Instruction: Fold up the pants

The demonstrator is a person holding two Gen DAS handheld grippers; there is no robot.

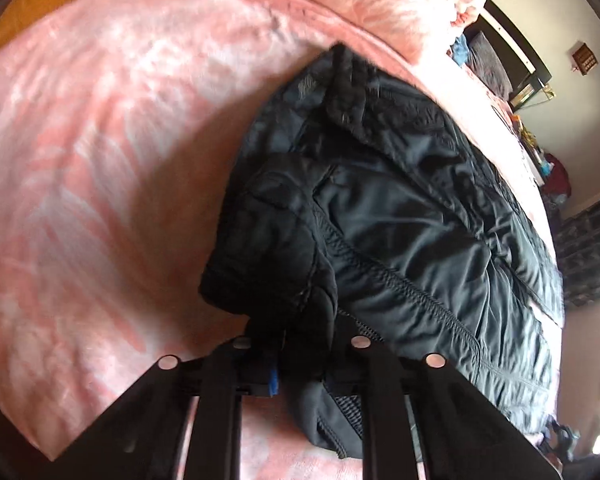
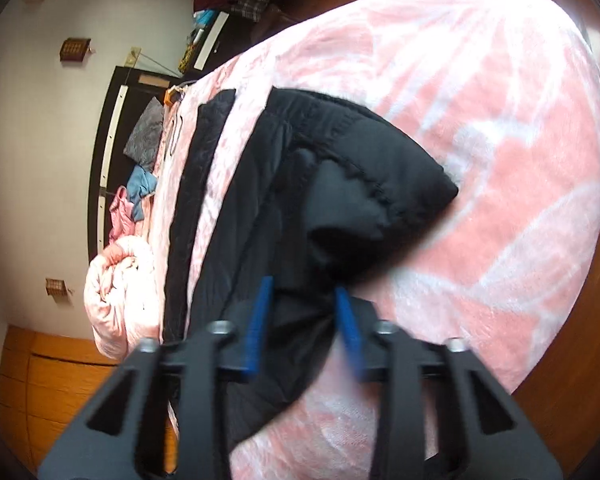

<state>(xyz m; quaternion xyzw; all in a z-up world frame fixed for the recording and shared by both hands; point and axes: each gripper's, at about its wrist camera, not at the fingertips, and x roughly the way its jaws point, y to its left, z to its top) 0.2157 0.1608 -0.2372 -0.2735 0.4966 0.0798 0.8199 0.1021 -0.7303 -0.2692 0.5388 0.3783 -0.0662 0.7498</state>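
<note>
We see the dark, padded fabric pants (image 1: 400, 208) lying on the fluffy pink bedspread (image 1: 100, 168), each near corner bunched in narrow jaws, the left gripper (image 1: 296, 344) nearly buried in cloth and the right gripper (image 2: 304, 304) blurred.

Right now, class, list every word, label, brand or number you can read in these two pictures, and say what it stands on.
None can be read.
Black pants: no label or brand shows.
Pink blanket: a pattern only, no words.
Small brown wall plaque: too small and blurred to read.
Clutter on the dark shelf: any print there is too blurred to read.
</note>
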